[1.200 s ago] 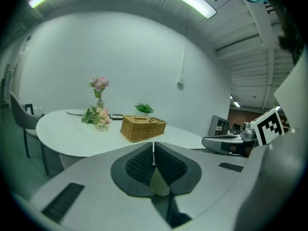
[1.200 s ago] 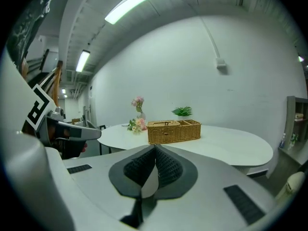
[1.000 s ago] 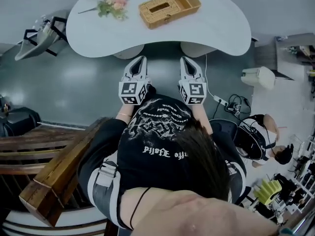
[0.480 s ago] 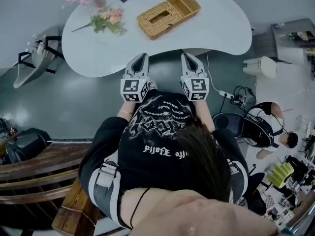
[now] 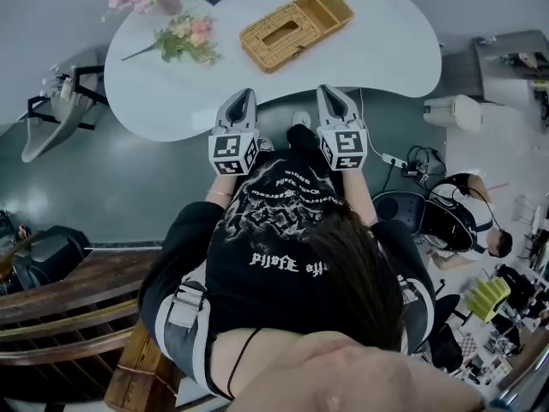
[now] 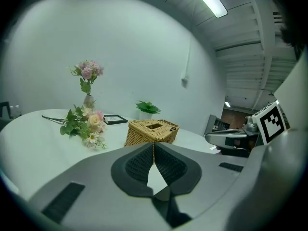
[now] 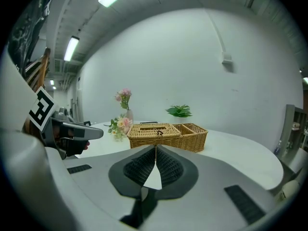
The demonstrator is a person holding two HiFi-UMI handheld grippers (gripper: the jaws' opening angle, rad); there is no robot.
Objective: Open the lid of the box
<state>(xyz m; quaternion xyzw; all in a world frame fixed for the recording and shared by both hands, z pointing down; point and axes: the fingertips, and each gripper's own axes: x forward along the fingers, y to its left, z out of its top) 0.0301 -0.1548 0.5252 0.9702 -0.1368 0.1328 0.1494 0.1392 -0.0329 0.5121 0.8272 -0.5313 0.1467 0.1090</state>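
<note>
While the left gripper (image 5: 245, 98) and right gripper (image 5: 329, 93) hang clenched and empty at the table (image 5: 386, 50) edge, the box (image 5: 297, 26) sits untouched, lid (image 5: 275, 34) down.

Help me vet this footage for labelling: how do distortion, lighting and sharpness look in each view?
Head view: strong fisheye, the room curving round the table; light even, soft blur along the bottom. Left gripper view: dark round vignette, ceiling light blown out, wicker box sharp. Right gripper view: same vignette, curved walls, wicker box sharp.
</note>
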